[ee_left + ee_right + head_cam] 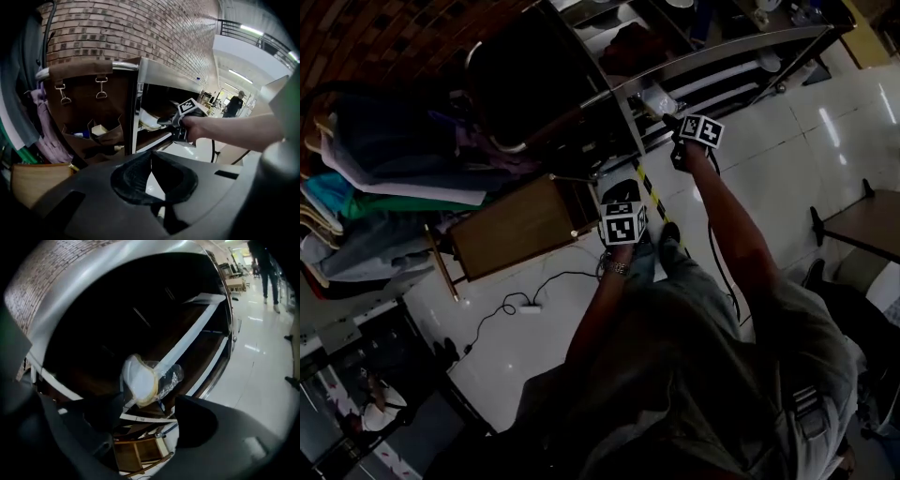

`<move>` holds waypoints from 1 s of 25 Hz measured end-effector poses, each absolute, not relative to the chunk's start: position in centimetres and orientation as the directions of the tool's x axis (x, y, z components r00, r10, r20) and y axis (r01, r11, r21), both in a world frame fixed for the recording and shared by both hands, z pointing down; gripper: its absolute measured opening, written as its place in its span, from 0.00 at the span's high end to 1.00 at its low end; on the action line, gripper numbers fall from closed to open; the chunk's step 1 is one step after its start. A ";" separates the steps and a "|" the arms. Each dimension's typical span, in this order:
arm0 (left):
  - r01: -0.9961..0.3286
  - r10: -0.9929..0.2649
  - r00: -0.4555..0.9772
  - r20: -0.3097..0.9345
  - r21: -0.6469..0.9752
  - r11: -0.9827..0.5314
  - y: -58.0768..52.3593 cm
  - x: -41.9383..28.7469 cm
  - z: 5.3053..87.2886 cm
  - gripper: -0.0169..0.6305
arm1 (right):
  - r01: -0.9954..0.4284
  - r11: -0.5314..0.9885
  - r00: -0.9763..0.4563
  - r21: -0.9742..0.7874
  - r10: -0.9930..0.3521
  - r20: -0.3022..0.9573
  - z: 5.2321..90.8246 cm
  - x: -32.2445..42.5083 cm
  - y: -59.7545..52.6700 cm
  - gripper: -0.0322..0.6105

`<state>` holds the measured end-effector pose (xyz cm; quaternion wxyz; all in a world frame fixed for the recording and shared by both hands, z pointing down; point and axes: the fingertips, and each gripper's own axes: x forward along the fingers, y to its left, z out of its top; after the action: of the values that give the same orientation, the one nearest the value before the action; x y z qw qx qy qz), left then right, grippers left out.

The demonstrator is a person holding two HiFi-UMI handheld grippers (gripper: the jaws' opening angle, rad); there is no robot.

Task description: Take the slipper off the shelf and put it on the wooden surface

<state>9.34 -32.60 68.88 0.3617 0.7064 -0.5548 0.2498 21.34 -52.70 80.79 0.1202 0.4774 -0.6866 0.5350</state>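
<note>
The slipper point(140, 379), white and wrapped in clear plastic, lies at the front of a dark metal shelf point(197, 333). My right gripper point(147, 408) is open, its jaws wide apart just short of the slipper, with nothing pressed between them. In the head view the right gripper point(675, 127) reaches to the shelf rail, where the slipper point(654, 97) shows pale. The left gripper view shows the slipper point(149, 123) in front of the right gripper point(174, 123). My left gripper point(151, 157) is shut and empty; it hangs point(619, 199) beside the wooden surface point(511, 230), which lies low at the left.
Clothes point(384, 159) hang left of the shelf, and a brown bag point(84, 108) hangs from its rail. A cable point(525, 305) trails on the white floor. A dark table point(862, 220) stands at the right. A person point(233, 104) walks far off.
</note>
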 end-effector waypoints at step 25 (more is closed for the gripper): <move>-0.954 -0.617 0.299 0.728 0.200 -0.225 -38.0 13.8 67.8 0.97 | -0.889 0.203 -0.449 -0.411 -0.566 0.692 71.1 26.3 -42.0 0.85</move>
<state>13.79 -37.96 67.79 0.3234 0.7380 -0.5319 0.2603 26.32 -41.96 71.05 0.2001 0.4853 -0.7494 0.4035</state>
